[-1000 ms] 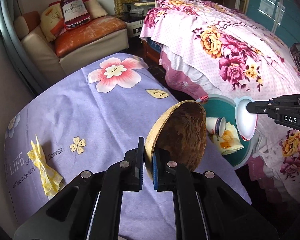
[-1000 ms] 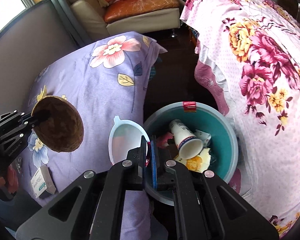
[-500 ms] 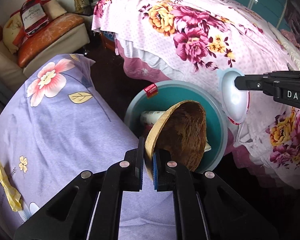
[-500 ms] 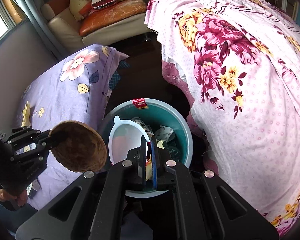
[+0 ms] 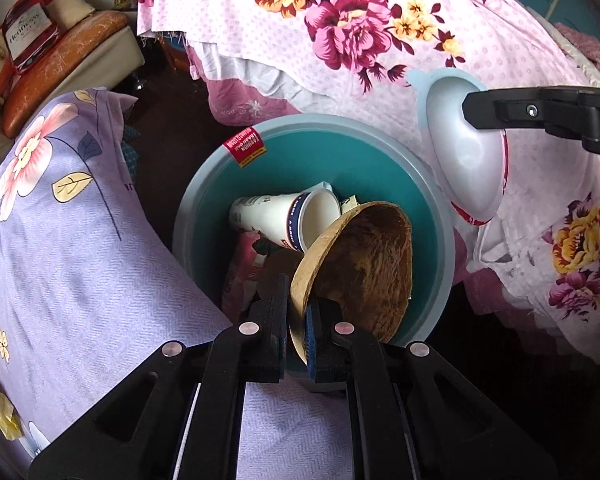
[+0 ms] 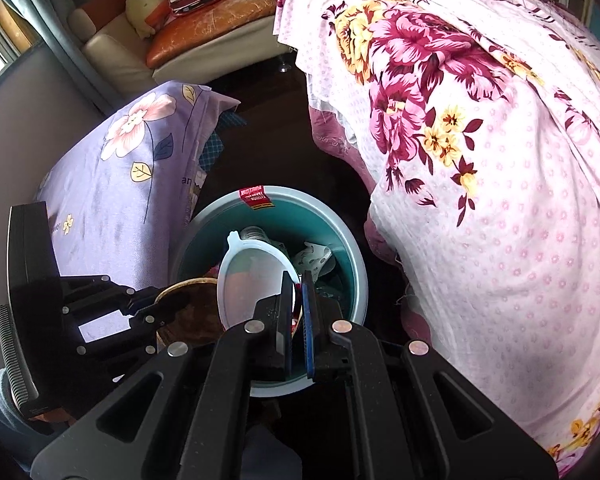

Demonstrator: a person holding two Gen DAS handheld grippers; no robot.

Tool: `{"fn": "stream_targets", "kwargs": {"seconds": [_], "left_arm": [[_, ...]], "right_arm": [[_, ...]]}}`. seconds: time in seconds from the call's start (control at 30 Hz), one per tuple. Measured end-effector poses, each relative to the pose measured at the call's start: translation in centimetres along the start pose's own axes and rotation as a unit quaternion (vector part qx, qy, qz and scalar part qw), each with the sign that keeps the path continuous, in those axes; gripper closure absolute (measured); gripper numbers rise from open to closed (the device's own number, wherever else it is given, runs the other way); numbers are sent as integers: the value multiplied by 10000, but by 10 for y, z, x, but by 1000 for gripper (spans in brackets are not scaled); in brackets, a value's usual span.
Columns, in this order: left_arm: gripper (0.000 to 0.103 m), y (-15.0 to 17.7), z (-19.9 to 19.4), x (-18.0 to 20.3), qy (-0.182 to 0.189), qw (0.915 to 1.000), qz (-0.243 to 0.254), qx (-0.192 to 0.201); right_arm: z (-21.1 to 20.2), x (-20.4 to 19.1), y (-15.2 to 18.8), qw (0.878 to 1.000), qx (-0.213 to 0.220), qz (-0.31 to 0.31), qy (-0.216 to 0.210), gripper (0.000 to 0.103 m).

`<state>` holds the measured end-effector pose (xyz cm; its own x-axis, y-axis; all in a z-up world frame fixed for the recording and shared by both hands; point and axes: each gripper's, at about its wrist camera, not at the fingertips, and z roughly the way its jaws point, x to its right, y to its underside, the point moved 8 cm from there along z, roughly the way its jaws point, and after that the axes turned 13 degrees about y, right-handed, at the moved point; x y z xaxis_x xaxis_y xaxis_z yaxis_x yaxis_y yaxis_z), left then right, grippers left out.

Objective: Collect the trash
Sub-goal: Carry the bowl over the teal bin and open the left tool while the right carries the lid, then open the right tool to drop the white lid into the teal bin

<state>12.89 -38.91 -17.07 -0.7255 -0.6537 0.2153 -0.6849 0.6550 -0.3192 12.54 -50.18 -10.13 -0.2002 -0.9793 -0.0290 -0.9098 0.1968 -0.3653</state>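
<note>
Hovering over the bin [image 5: 204, 196] now instead of the bedspread, left gripper [image 5: 298, 334] clamps the shell [image 5: 364, 268], right gripper [image 6: 297, 322] clamps the lid [image 6: 252, 280], both ready to drop.

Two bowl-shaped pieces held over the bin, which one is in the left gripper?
The brown coconut-shell half, pinched by its rim in the left gripper over the teal bin. The other, a white plastic bowl, is in the right gripper.
</note>
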Motion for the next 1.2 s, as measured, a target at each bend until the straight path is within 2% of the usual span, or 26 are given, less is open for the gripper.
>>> {"fn": "stream_targets", "kwargs": {"seconds": [0.17, 0.2, 0.27, 0.3, 0.33, 0.43, 0.53, 0.73, 1.2], "left_arm": [[89, 4, 9, -4, 186, 9995, -236, -135], [82, 4, 8, -4, 181, 9995, -255, -106], [61, 2, 2, -5, 135, 9996, -263, -10], [45, 0, -2, -6, 90, 9996, -245, 77], [35, -1, -8, -6, 29, 9996, -221, 185], [26, -4, -20, -6, 32, 9992, -208, 350], [21, -4, -30, -8, -11, 9987, -211, 454], [17, -1, -48, -16, 24, 9974, -336, 636], [14, 14, -85, -45, 99, 9933, -641, 958]], "right_arm": [[5, 3, 1, 10000, -69, 3, 20, 99], [6, 3, 1, 10000, -77, 2, 24, 99], [9, 3, 1, 9999, -98, -2, 37, 99], [10, 2, 1, 9999, -103, 4, 39, 99], [10, 2, 1, 9999, -107, 3, 41, 99], [13, 1, 1, 9999, -138, -21, 49, 99], [14, -2, 1, 9998, -162, -57, 58, 99], [19, -9, 1, 9995, -245, -168, 111, 99], [35, -39, 5, 9980, -483, -416, 46, 98]]}}
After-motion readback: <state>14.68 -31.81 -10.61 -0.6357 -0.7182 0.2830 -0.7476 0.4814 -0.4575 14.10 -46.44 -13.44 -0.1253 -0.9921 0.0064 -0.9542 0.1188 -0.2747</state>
